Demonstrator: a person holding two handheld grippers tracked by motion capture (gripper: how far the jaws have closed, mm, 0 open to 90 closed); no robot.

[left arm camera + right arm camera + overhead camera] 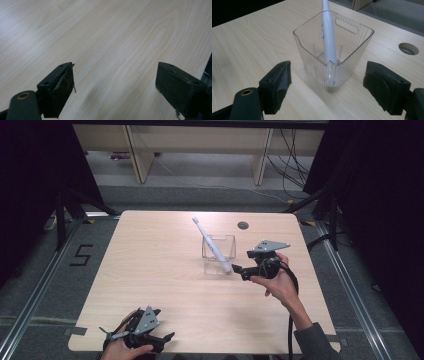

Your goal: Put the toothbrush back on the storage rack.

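Seen from the high view, a white electric toothbrush stands slanted in a clear plastic cup near the middle of a pale wooden surface, its brush head tipped up and away toward the far left, its base resting low in the cup's near right corner. The right gripper, held in the person's right hand, sits just to the right of the cup with its tips pointed at the base of the handle, and it grips nothing. The left gripper rests well apart at the near edge of the surface, in the left hand, also carrying nothing. In the left gripper view, the two black fingers stand wide apart over bare wood grain, with nothing between them. In the right gripper view, the fingers are likewise spread wide, and the cup sits straight ahead between them but still clear of both pads; the toothbrush rises from the cup's floor and leans away from the camera, so its long axis runs nearly along the line of approach. The right hand is plainly the nearer one, and any grasp looks likely to turn on closing across that slanted handle, or on the cup's walls, from this side.
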